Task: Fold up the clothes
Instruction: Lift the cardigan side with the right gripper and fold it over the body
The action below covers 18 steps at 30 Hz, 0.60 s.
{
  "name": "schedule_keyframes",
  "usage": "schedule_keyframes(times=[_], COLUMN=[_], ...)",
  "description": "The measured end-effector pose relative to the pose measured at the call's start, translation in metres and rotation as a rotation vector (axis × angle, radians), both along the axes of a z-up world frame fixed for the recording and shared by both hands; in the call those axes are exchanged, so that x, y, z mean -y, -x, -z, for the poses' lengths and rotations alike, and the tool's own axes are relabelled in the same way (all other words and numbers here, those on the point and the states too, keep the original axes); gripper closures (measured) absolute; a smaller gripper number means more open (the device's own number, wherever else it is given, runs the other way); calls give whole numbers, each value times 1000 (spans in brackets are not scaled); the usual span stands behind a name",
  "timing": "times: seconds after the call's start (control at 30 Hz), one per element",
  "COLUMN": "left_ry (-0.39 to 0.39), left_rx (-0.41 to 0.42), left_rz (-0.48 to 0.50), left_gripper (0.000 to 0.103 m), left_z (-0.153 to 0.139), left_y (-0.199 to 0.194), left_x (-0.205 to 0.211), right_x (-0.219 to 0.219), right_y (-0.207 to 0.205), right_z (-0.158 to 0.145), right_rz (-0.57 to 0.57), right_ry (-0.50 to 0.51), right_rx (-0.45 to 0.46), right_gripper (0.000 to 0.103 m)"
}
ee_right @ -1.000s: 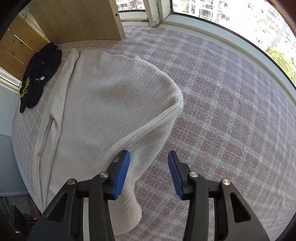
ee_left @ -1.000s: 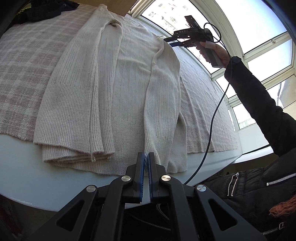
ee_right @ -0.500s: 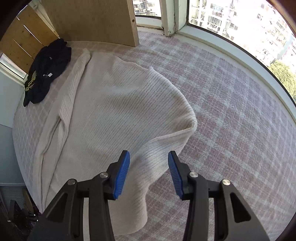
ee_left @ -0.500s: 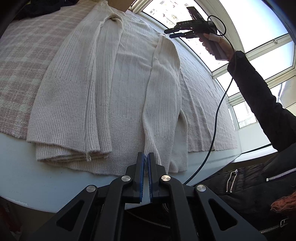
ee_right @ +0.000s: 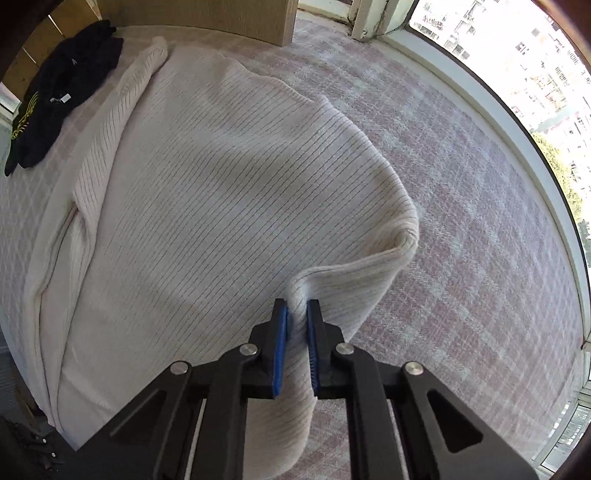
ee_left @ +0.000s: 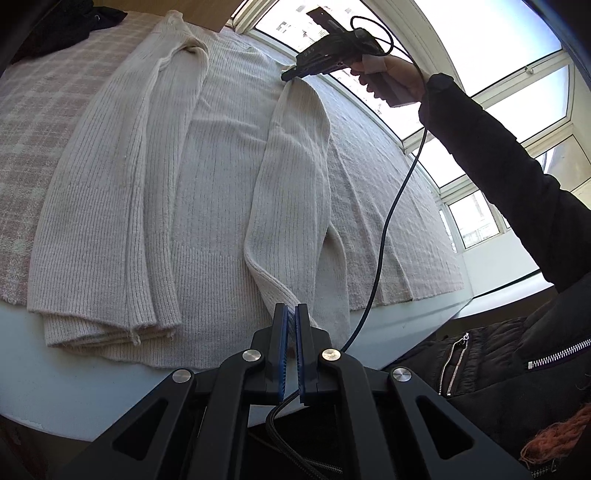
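On the counter (ee_left: 66,376), over a pink checked cloth (ee_right: 480,206), a cream ribbed sweater (ee_left: 207,177) is lying spread out, its left sleeve folded in along the body. Near the bottom edge, the left tool (ee_left: 291,321) is staying clenched on the cuff of the right sleeve (ee_left: 291,206), the knit caught between its blue pads. At the far end of that sleeve, the right tool (ee_right: 297,321) is pointing down at the shoulder; its jaws have just been closing, and a raised fold of the sweater is now pinched between them. A hand (ee_left: 395,74) in a black sleeve (ee_left: 509,173) is holding that tool, with a black cable (ee_left: 388,229) trailing from it. Beyond the sweater, a dark garment (ee_right: 55,99) is sitting at the far corner, near a wooden board (ee_right: 207,18). Windows (ee_left: 498,44) are curving around the counter's far side.
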<state>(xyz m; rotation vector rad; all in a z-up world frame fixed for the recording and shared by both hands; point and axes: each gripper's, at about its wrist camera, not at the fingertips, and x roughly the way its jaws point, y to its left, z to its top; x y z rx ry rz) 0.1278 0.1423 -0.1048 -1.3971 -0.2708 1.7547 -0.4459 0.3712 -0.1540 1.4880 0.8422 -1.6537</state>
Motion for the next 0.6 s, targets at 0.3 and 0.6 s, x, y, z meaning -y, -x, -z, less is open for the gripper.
schedule_keyframes(times=[0.3,0.6], left_ry=[-44,-3], left_rx=[51,32], left_rz=[-7,-14], left_gripper=[100,103], left_z=[6,0], left_y=[-5,-4], left_x=[11,10], right_x=[4,25], right_y=[6,-12], right_z=[-36,-5], right_rz=[40,-54], right_ry=[229,139], right_rx=[60,-26], right_gripper=[94,89])
